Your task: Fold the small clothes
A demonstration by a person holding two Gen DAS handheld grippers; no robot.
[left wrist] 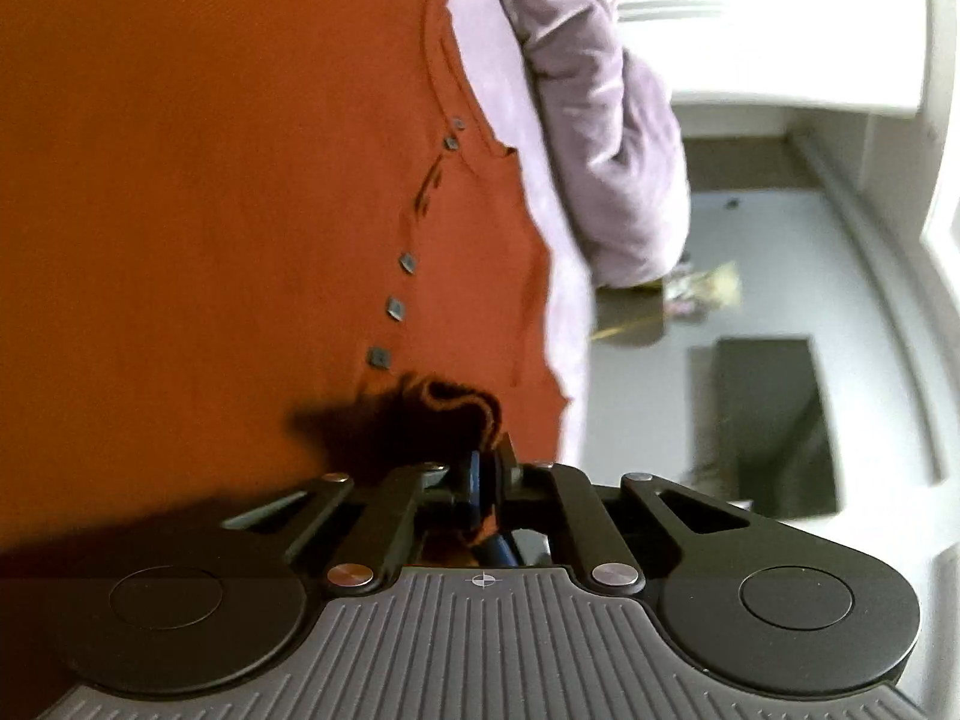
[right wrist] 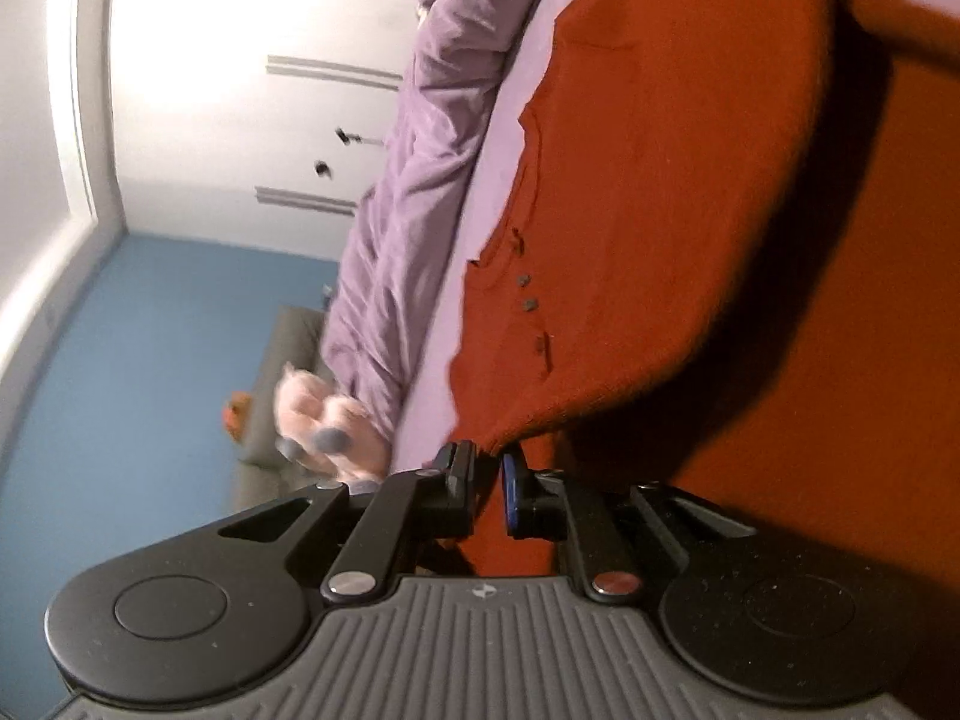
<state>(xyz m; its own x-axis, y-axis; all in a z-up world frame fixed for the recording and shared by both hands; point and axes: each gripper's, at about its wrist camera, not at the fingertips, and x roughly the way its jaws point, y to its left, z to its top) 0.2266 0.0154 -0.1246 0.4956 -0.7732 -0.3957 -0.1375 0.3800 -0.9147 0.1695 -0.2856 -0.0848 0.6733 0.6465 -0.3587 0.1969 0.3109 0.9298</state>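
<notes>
Plainly no readable writing; left claw (left wrist: pixel 483 474) pinching orange top (left wrist: pixel 210 180), right claw (right wrist: pixel 489 480) parted.

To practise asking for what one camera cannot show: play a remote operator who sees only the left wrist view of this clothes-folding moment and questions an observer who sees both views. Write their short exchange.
Operator: My left gripper is shut on the orange garment. What is the right gripper doing?
Observer: The right gripper has its jaws slightly apart. A corner of the garment's edge sits at its fingertips, and I cannot see it pinched.
Operator: Is there anything near the purple blanket that I cannot see?
Observer: Yes. A pink soft thing with grey tips lies against the blanket's end, to the left of the right gripper in its view.
</notes>
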